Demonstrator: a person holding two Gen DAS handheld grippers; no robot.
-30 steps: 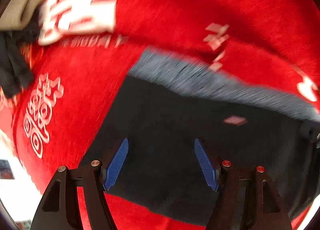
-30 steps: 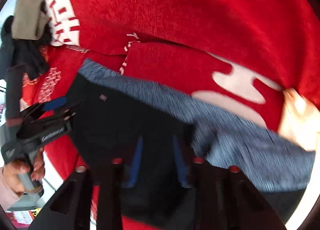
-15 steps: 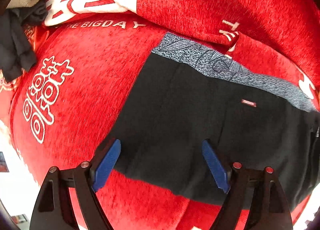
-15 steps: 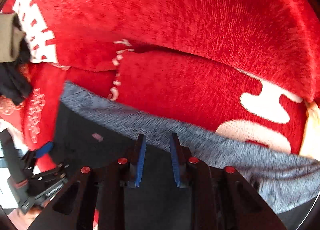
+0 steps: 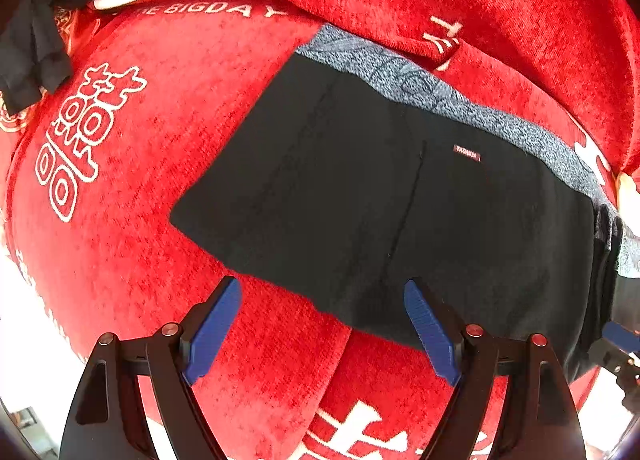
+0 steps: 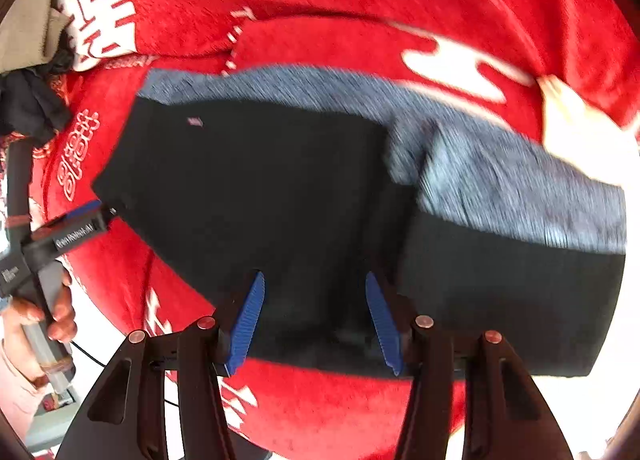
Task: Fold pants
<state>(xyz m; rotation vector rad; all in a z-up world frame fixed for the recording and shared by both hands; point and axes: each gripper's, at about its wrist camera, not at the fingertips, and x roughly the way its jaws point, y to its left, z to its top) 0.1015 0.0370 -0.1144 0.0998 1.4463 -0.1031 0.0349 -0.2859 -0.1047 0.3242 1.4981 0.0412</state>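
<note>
— Two grippers, both spread wide? 
— Yes. The left gripper [image 5: 322,326] hovers with parted jaws over the near hem of the black shorts [image 5: 360,196], gripping nothing. 
— And the right gripper [image 6: 314,320]? 
— Parted too, empty, above the shorts' near edge. 
— Where do the shorts lie? 
— Flat on the red blanket [image 5: 132,228], grey waistband [image 5: 432,94] on the far side.

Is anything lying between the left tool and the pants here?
Nothing visible. The left tool is open just above the near hem of the black pants, with only bare red blanket beneath. The dark clothes lie far off.
</note>
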